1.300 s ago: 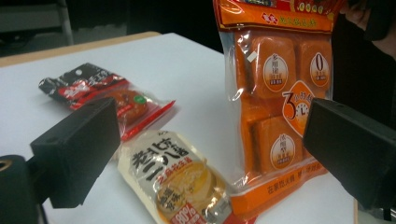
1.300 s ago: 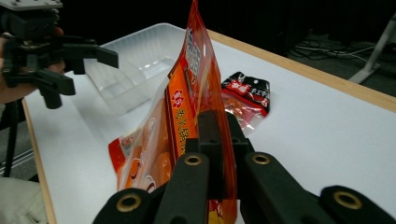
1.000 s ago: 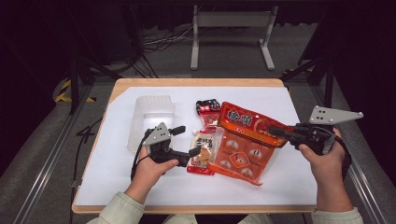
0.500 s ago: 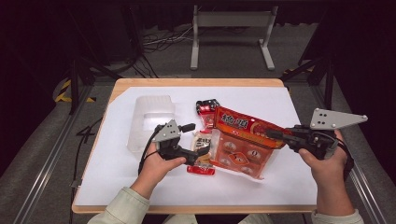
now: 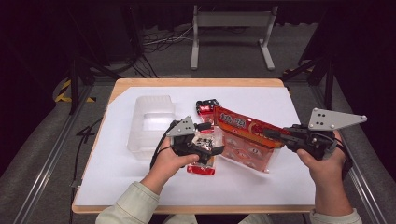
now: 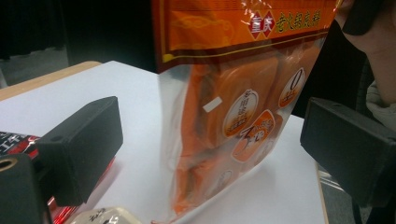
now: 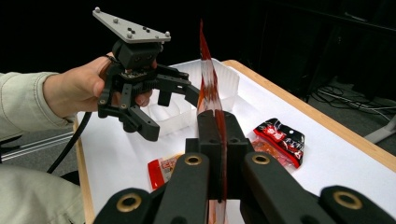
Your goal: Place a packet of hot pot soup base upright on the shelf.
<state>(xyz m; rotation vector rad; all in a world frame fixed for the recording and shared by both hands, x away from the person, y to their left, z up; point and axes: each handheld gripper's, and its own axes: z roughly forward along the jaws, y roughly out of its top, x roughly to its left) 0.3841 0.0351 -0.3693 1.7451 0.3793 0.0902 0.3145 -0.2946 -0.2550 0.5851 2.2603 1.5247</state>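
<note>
Work in hand looks like packing snack packets into the clear bin (image 5: 152, 125); judged early, since the bin appears to hold nothing and every packet is outside it. Right gripper (image 5: 275, 135) has its jaws pressed together on the top seal of the orange bag (image 5: 245, 140); in the right gripper view the bag (image 7: 208, 93) stands edge-on, rising from between the closed jaws. The bag is lifted off the white sheet (image 5: 280, 102) at its gripped end, tilted, its lower corner near or on the sheet to the right of centre; contact there cannot be told. Left gripper (image 5: 208, 140) has jaws apart, set at the bag's left edge; in the left gripper view the bag (image 6: 233, 121) hangs between the two spread black pads, touching neither as far as I can tell. Left to do: second grip, if intended, then carry and place; the red packet (image 5: 201, 165) under the left gripper and the dark packet (image 5: 206, 107) behind the bag remain on the sheet. Materials: bag is glossy film, printed orange top band, clear lower panel showing individually wrapped orange pieces; thin, flexible, likely to sag and swing. Bin is translucent rigid plastic, rectangular, rounded corners. Sheet matte white on a wooden table (image 5: 196, 83). Small packets are crinkled foil-like film.
</note>
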